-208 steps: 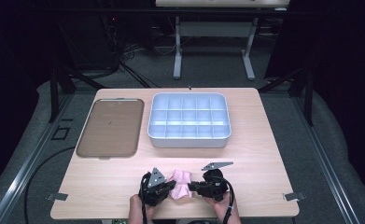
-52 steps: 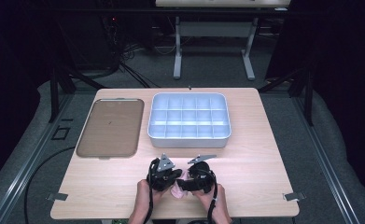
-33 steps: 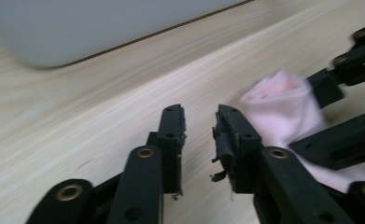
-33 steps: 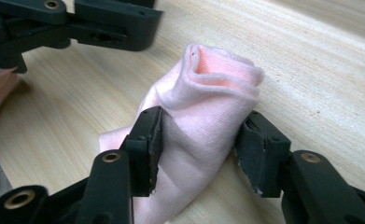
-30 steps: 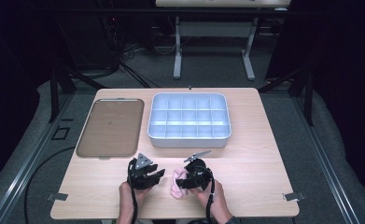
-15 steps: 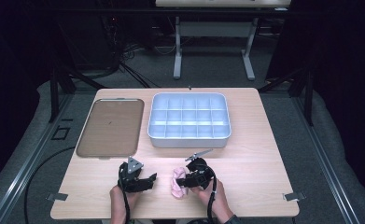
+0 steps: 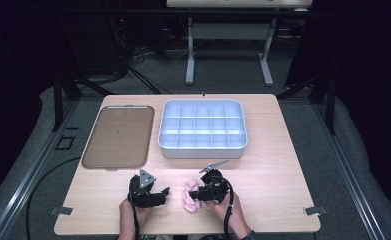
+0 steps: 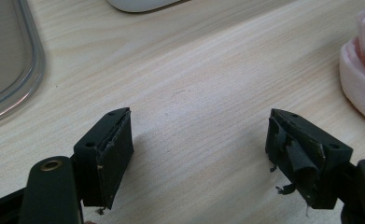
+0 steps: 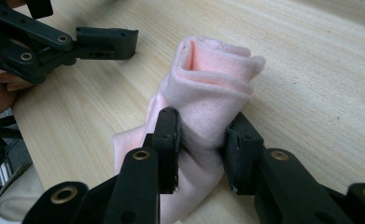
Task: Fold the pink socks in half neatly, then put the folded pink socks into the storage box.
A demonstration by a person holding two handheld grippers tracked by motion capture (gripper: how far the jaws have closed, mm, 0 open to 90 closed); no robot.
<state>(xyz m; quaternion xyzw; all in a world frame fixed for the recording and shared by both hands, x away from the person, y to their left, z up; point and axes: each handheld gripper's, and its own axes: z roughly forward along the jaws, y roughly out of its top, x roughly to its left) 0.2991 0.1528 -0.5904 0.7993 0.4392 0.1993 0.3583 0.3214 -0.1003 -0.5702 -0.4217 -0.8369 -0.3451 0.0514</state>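
A pink sock [image 7: 190, 196] lies bunched on the wooden table [image 7: 283, 165] near its front edge. My right gripper [image 7: 201, 194] is shut on the pink sock [image 9: 213, 88]; in the right gripper view the jaws pinch the folded cloth at its middle, and the cuff opening faces up. My right gripper [image 9: 201, 140] holds it just above the wood. My left gripper [image 7: 163, 192] stands open a short way to the left of the sock, apart from it. In the left gripper view my left gripper [image 8: 199, 140] has only bare wood between its jaws, with the sock [image 8: 362, 70] at the right edge.
A white compartment tray [image 7: 203, 148] with several empty cells stands at the back middle. A flat brown tray [image 7: 118, 136] lies to its left. Its rim [image 8: 31, 70] also runs along the left gripper view's left side. The person's hands [image 7: 133, 220] hold both grippers at the front edge.
My left gripper has let go of the sock and moved left, away from it, now open. My right gripper keeps the sock pinched at about the same spot.
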